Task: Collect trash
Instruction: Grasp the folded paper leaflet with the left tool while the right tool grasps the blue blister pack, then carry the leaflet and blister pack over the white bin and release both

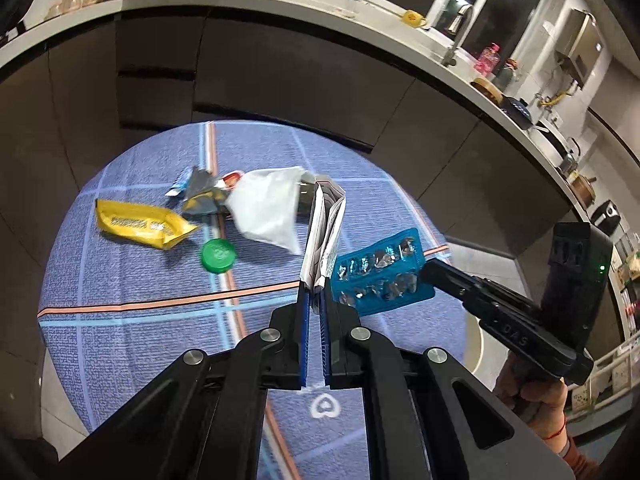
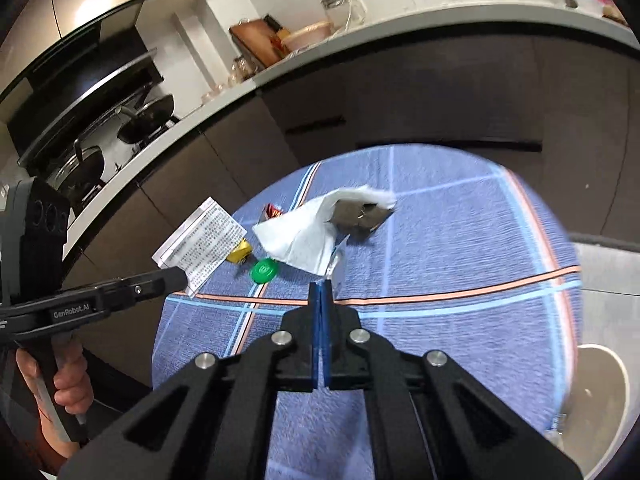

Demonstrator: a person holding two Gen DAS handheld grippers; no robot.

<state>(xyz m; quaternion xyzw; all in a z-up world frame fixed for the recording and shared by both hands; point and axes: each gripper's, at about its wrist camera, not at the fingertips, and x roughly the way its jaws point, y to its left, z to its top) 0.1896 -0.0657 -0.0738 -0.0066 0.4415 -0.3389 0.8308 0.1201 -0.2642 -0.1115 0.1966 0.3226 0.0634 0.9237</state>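
My left gripper (image 1: 315, 289) is shut on a folded printed paper leaflet (image 1: 325, 232), held above the round table; the leaflet also shows in the right wrist view (image 2: 202, 242). My right gripper (image 2: 321, 285) is shut on the edge of a blue blister pack (image 1: 382, 272), seen edge-on between its fingers (image 2: 335, 265). On the blue checked tablecloth (image 1: 120, 280) lie a white tissue (image 1: 268, 208), a yellow wrapper (image 1: 140, 224), a green bottle cap (image 1: 218, 255), a silver foil wrapper (image 1: 202, 196) and a small red-and-white packet (image 1: 232, 178).
A dark kitchen cabinet run with a white counter (image 1: 280, 4) curves behind the table. A stove with pans (image 2: 120, 128) stands at the left. A white bin rim (image 2: 600, 400) sits by the table's right side on the floor.
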